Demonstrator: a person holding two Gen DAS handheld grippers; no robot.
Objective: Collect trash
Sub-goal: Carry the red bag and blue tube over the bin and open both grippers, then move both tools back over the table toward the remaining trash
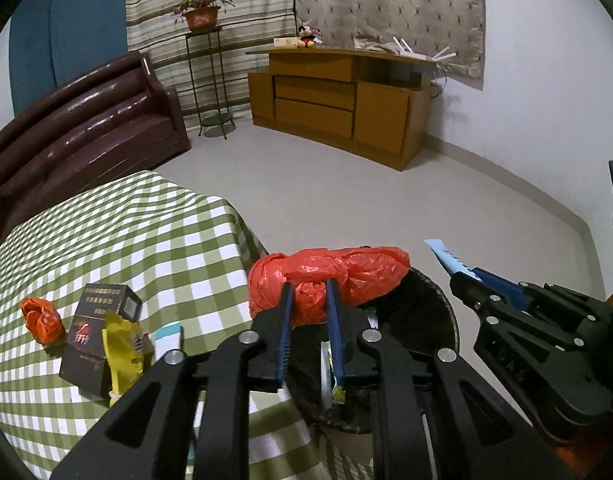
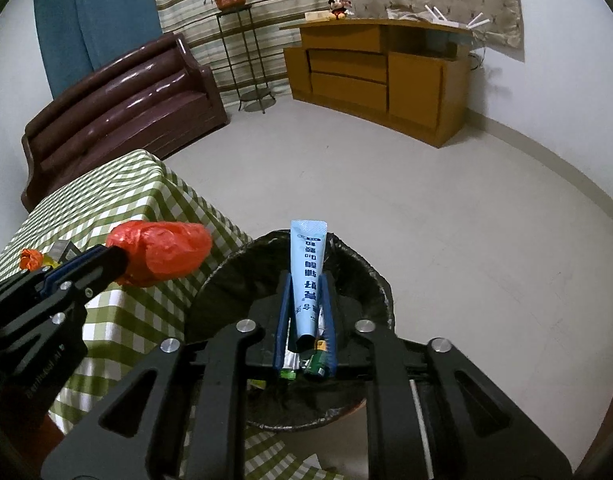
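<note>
Now, at the lower left of the left wrist view, we see a small orange wad (image 1: 41,319), a dark box (image 1: 94,334) and a yellow wrapper (image 1: 124,354) lying on the checked tablecloth (image 1: 118,236). At centre, our left gripper (image 1: 309,294) is clamped on a crumpled red plastic bag (image 1: 326,276), held at the rim of the black-lined bin (image 1: 438,304). In the right wrist view, our right gripper (image 2: 305,286) pinches a pale blue tube (image 2: 307,264) upright over the bin's opening.
</note>
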